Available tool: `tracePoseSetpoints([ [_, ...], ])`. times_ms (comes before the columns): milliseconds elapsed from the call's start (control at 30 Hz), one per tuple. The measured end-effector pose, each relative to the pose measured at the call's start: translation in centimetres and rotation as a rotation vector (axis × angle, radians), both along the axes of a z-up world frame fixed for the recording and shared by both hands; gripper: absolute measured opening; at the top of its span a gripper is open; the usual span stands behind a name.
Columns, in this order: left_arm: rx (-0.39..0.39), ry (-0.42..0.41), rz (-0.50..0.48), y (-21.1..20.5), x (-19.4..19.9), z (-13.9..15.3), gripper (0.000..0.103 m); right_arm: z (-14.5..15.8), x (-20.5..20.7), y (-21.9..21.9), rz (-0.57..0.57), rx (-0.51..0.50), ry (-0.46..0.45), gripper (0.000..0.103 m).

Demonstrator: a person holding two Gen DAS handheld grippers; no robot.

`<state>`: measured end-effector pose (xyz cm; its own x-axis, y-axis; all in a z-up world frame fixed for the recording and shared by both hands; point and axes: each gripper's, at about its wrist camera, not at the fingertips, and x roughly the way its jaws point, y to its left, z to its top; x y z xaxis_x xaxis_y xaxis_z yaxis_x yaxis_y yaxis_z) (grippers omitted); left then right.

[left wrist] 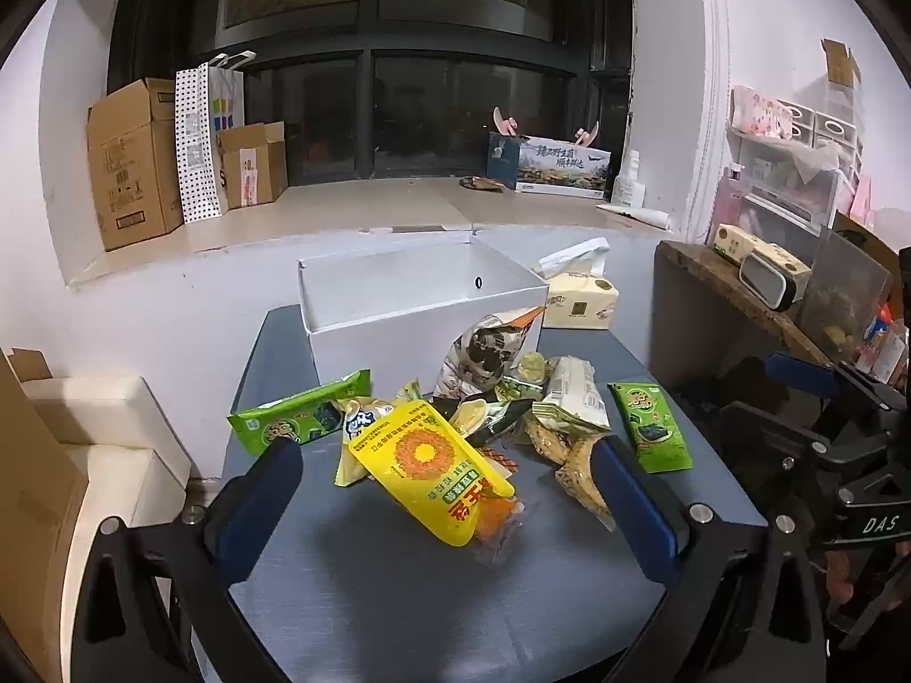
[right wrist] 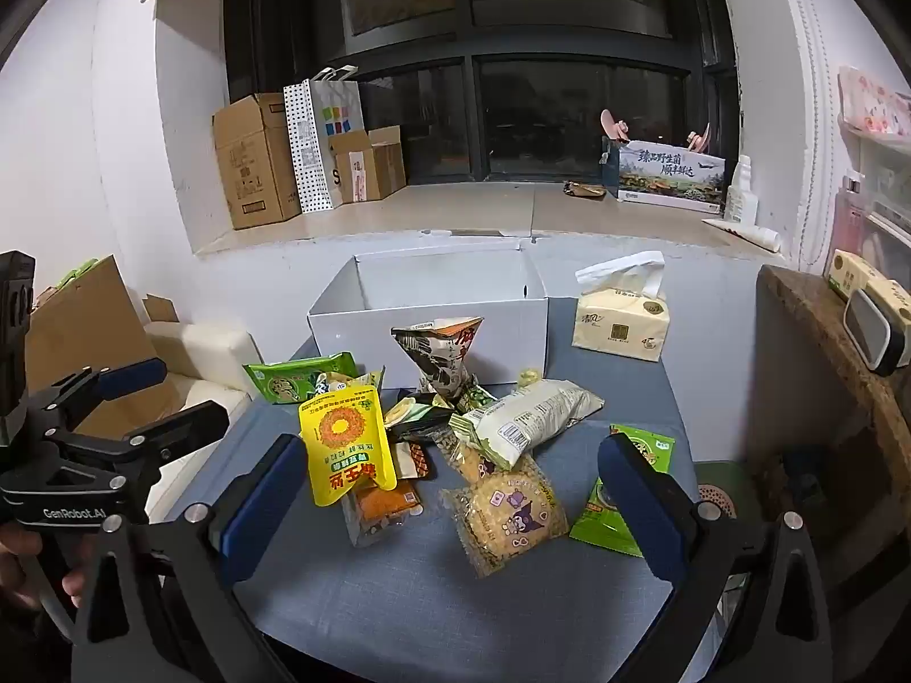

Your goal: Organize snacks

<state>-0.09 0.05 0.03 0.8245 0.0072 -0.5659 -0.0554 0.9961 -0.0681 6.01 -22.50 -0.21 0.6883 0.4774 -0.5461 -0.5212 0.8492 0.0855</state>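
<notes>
A heap of snack packets lies on a grey table point(left wrist: 398, 597) in front of an open, empty white box point(left wrist: 421, 296), which also shows in the right wrist view point(right wrist: 433, 319). A yellow packet point(left wrist: 433, 467) point(right wrist: 347, 444) lies in front. Green seaweed packets lie at the left point(left wrist: 296, 415) and right point(left wrist: 652, 427). A patterned pouch point(right wrist: 444, 358) stands by the box. A round-cookie packet point(right wrist: 507, 512) and a white-green packet point(right wrist: 535, 410) lie on the right. My left gripper point(left wrist: 450, 455) is open, near the yellow packet. My right gripper point(right wrist: 455, 449) is open over the heap.
A tissue pack point(right wrist: 620, 319) stands right of the box. A wooden shelf point(right wrist: 825, 341) with clutter borders the table's right side. Cardboard boxes point(right wrist: 256, 159) and a paper bag sit on the window ledge. White boxes lie left of the table point(left wrist: 114, 427).
</notes>
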Motion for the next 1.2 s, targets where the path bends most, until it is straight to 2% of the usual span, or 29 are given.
tracePoseSetpoints([
  [433, 0.02, 0.003, 0.004, -0.7, -0.2, 0.8, 0.103, 0.1, -0.1, -0.1, -0.001, 0.0, 0.0, 0.103],
  [500, 0.01, 0.011, -0.001, -0.3, 0.2, 0.0, 0.103, 0.1, -0.1, -0.2, -0.002, 0.0, 0.0, 0.103],
  [1200, 0.014, 0.01, -0.007, -0.4, 0.2, -0.1, 0.103, 0.1, 0.0, -0.3, -0.004, -0.002, 0.003, 0.103],
])
